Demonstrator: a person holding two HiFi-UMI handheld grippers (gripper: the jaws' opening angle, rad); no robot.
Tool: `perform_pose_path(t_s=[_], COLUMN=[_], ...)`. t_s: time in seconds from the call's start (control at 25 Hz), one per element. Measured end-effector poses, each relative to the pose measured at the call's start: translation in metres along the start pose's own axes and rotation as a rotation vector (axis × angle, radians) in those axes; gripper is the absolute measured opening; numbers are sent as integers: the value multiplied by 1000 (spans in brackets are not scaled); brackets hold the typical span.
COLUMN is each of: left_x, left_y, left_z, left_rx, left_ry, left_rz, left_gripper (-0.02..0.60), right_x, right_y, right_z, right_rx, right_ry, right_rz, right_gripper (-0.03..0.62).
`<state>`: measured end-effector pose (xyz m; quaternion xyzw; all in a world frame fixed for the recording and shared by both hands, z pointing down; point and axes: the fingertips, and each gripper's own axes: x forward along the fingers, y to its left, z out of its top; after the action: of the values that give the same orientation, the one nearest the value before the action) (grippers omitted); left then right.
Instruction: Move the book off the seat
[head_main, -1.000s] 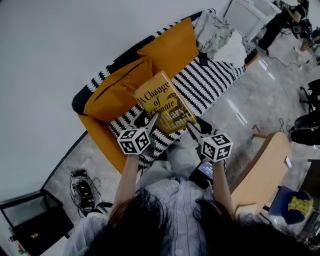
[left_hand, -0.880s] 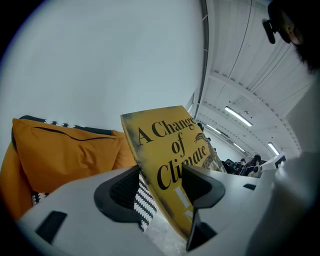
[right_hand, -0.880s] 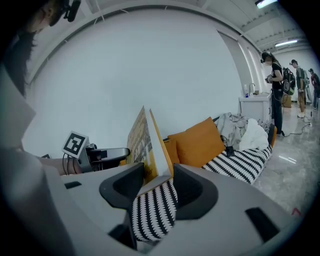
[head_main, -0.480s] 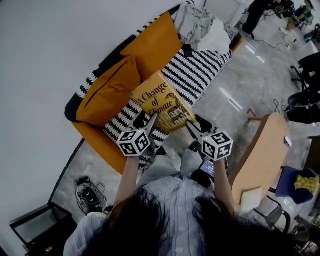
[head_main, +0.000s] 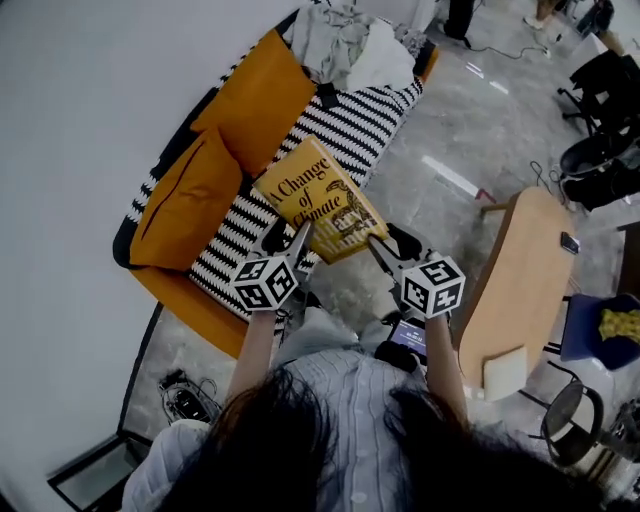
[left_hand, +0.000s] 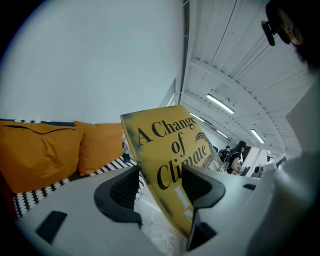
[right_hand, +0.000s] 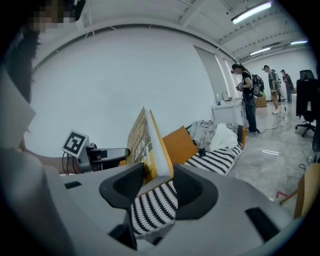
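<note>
A yellow hardback book (head_main: 318, 198) titled "A Change of Climate" hangs in the air over the front edge of the striped sofa seat (head_main: 345, 125). My left gripper (head_main: 292, 238) is shut on its near left corner and my right gripper (head_main: 383, 250) on its near right corner. In the left gripper view the book's cover (left_hand: 167, 150) stands tilted between the jaws of the left gripper (left_hand: 160, 192). The right gripper view shows the book's lower corner (right_hand: 152, 155) clamped in the right gripper (right_hand: 157, 190), with the left gripper's marker cube (right_hand: 75, 143) beyond it.
Two orange cushions (head_main: 255, 95) (head_main: 185, 200) lean on the sofa back. A heap of clothes (head_main: 350, 40) lies at its far end. A wooden table (head_main: 520, 280) with a phone (head_main: 568, 242) stands to the right, office chairs (head_main: 600, 150) beyond. People (right_hand: 247, 95) stand farther off.
Both grippers keep hold of the book. The sofa has slid up and to the left in the head view, so the book now hangs nearer the seat's front edge and the floor.
</note>
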<state>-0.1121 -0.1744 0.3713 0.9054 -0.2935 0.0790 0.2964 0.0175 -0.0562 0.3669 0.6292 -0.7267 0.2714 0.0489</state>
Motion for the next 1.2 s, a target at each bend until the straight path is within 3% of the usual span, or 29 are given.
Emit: perform_pose_path(t_s=[0.56,1.2], left_x=[78,135], left_y=[-218,-364], left_z=[-78,-142], left_rx=[94,232], left_ry=[110,255], left_rz=[-153,-395], left_gripper=[275,275], right_x=[-193,-323], right_y=[-141,-214], right_z=[-22,-63], right_rx=[83,218], right_ry=[-75,-218], right_rz=[-160,-406], right_gripper=[193,192])
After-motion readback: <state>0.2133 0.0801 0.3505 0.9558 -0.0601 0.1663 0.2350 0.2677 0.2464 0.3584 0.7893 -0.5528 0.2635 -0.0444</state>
